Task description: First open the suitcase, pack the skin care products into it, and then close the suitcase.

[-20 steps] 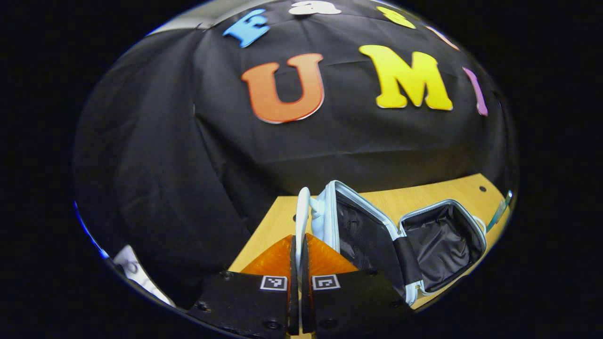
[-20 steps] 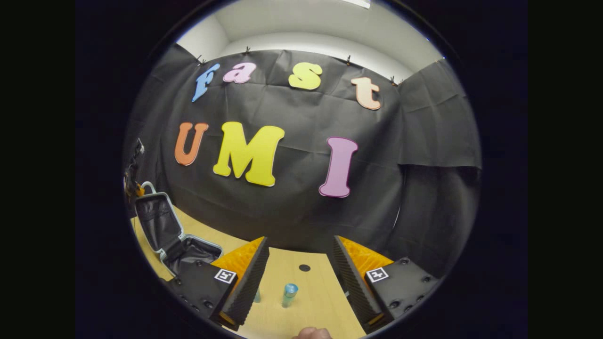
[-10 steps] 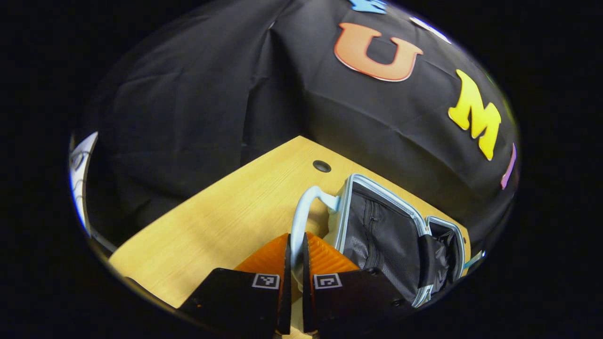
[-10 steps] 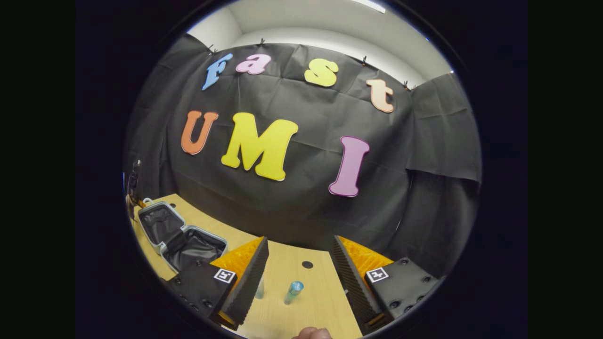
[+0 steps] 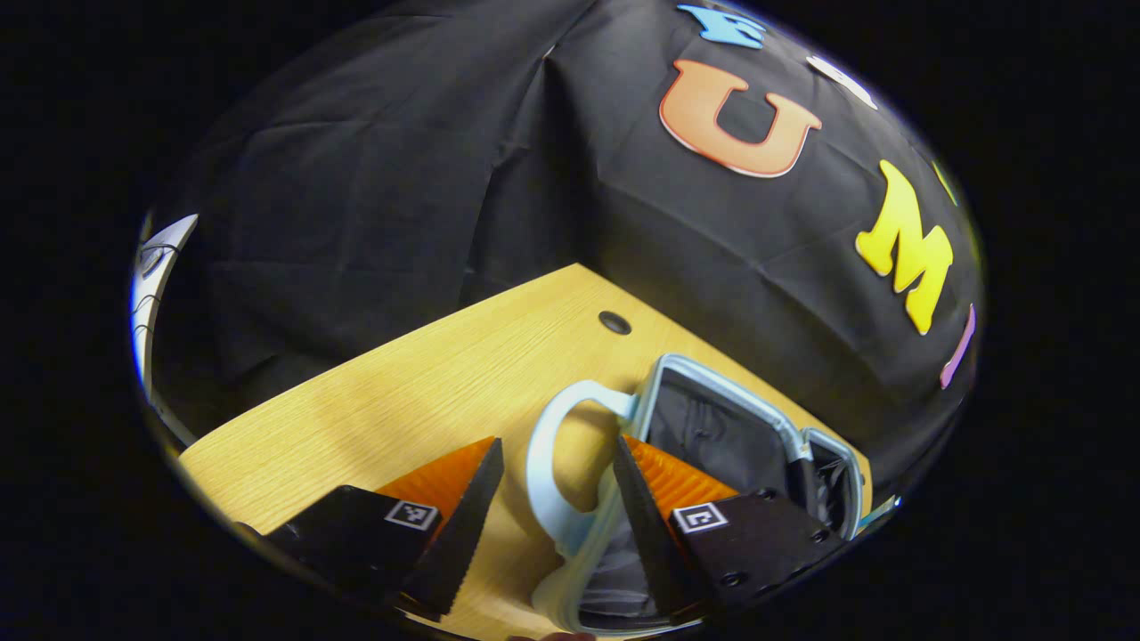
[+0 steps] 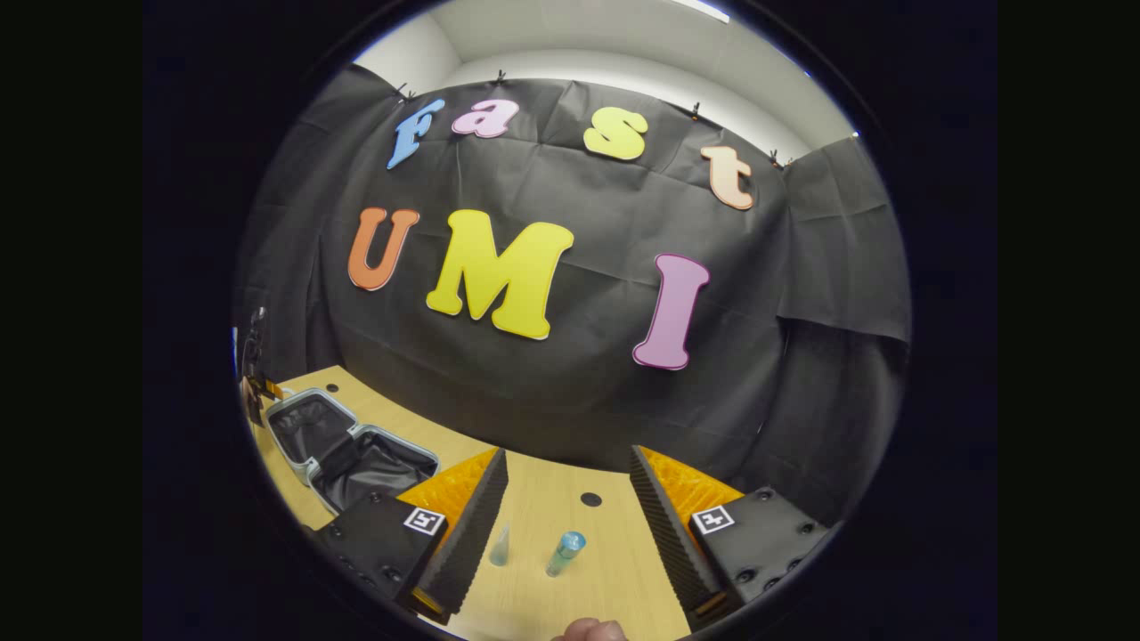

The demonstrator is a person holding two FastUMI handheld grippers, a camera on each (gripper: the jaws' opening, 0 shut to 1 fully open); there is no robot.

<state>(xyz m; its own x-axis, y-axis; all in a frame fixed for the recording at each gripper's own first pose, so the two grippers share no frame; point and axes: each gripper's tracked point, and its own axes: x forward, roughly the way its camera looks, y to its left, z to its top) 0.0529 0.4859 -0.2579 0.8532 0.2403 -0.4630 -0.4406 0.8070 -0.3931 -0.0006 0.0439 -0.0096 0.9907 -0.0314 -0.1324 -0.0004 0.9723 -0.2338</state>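
The small pale-blue suitcase (image 5: 663, 378) lies open on the wooden table (image 5: 401, 392), its dark lining facing up. Its curved handle (image 5: 540, 467) sits between the fingers of my left gripper (image 5: 557, 442), which is open and not pressing on it. In the right gripper view the same open suitcase (image 6: 352, 450) is at the far left. My right gripper (image 6: 568, 452) is open above the table with nothing in it. Two skin care bottles stand below and ahead of it: a small clear one (image 6: 500, 547) and a blue-capped one (image 6: 565, 554).
The black cloth wall closes off the back of the table. A round cable hole (image 6: 590, 499) sits just beyond the bottles, and another hole (image 5: 613, 321) lies near the suitcase. A bit of a hand (image 6: 588, 630) shows at the bottom edge.
My left gripper has opened and let go of the suitcase handle. The lid has swung down from upright to lie flat on the table. The right gripper has hardly moved.
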